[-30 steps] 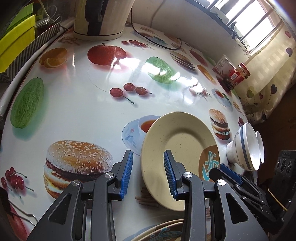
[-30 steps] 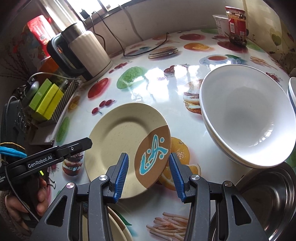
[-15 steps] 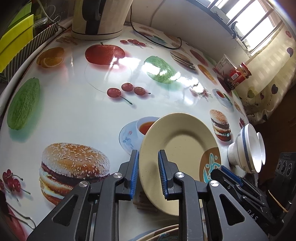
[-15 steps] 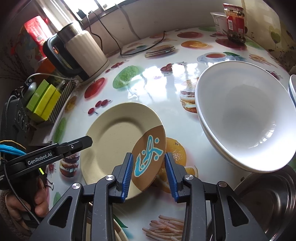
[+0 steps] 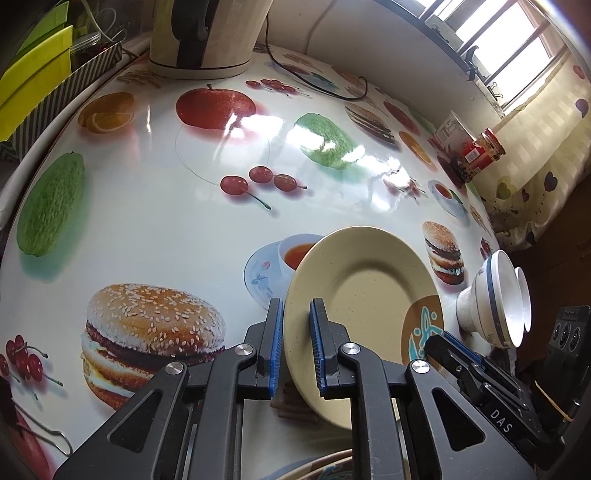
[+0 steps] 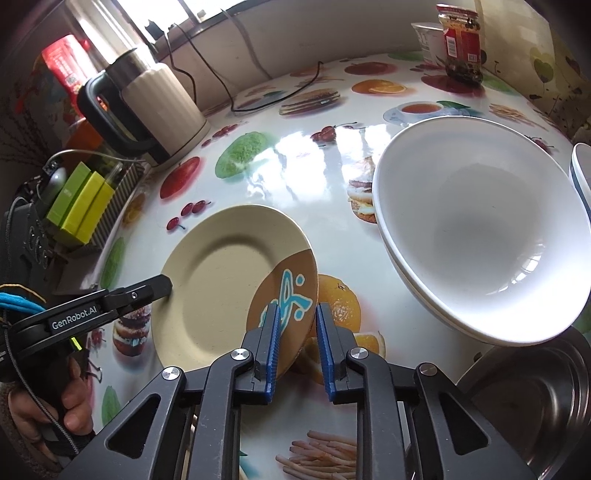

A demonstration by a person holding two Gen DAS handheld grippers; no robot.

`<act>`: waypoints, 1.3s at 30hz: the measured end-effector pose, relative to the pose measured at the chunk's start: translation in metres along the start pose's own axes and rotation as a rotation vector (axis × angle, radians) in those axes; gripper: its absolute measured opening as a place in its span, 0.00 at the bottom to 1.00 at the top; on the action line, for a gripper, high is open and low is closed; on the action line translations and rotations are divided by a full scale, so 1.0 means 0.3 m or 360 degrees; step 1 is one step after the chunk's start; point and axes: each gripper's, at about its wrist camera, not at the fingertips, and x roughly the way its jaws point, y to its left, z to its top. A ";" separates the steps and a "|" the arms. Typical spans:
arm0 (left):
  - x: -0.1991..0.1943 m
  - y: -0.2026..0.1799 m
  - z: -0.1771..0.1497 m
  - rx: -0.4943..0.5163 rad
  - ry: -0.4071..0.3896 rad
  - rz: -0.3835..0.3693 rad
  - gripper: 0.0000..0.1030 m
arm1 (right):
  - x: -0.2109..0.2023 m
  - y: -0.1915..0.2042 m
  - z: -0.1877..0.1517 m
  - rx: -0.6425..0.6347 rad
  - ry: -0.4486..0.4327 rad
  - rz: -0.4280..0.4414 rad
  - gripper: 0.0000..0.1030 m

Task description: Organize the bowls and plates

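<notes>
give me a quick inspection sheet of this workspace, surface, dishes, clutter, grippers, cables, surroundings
surface: round table under a glossy cloth printed with food pictures
job's things: beige plate with a brown patch, gripped at opposite rims; large white bowls, nested, to its right; small blue-rimmed bowls at the table edge; steel bowl; more plate rims at the near edge
clutter: kettle, jar, white carton, striped box of green packets
grippers: left gripper and right gripper both closing, plate rim between the pads of each
cables: black cord on the table behind the kettle
surroundings: window, patterned curtain
</notes>
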 end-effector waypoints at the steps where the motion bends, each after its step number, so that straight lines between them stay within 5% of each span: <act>1: 0.000 -0.002 0.000 0.0004 -0.0002 0.0004 0.15 | 0.000 0.000 -0.001 0.0000 -0.0001 -0.0001 0.19; 39: -0.232 -0.035 -0.163 -0.0021 -0.0195 0.0017 0.15 | -0.195 0.053 -0.065 -0.0104 -0.0120 0.0149 0.16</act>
